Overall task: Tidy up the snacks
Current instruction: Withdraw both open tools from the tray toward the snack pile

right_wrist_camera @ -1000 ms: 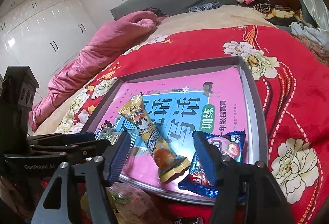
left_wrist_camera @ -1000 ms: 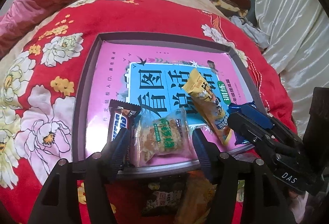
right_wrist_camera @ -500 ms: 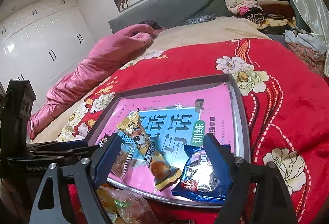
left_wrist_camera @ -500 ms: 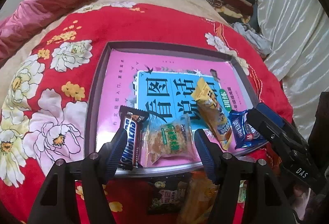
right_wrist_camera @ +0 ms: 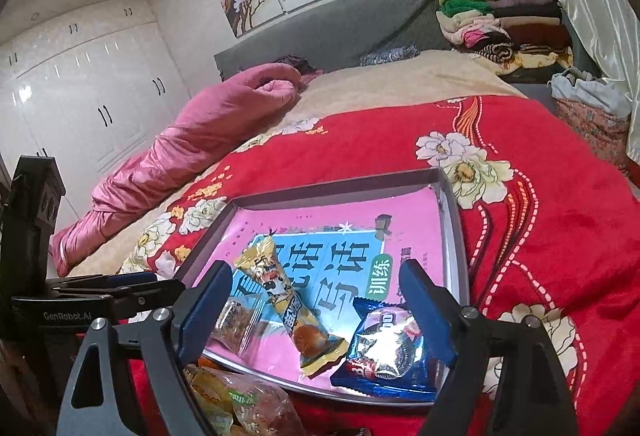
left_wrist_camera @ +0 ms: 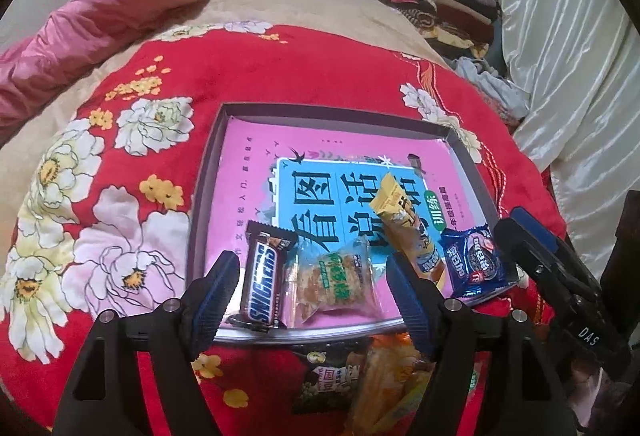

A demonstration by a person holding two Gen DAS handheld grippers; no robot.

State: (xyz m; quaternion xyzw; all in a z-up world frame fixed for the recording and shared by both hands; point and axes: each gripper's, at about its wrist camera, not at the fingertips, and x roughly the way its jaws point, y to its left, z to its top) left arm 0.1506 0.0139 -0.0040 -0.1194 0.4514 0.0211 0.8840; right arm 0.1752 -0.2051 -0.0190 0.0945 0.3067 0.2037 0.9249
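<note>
Both the left gripper (left_wrist_camera: 312, 290) and right gripper (right_wrist_camera: 316, 306) hang with jaws opening and gripping nothing above 4 snacks lying in the grey tray (left_wrist_camera: 208, 164) on the bed (left_wrist_camera: 280, 76).

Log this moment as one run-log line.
left gripper: jaws opening, empty | right gripper: jaws opening, empty | tray: Snickers bar, clear cracker pack, yellow bar, blue cookie pack | loose snacks outside

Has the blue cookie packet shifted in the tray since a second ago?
Cannot tell: the blue cookie packet lies at the tray's near right corner as before, only uncovered as the right gripper backed off, opening.
</note>
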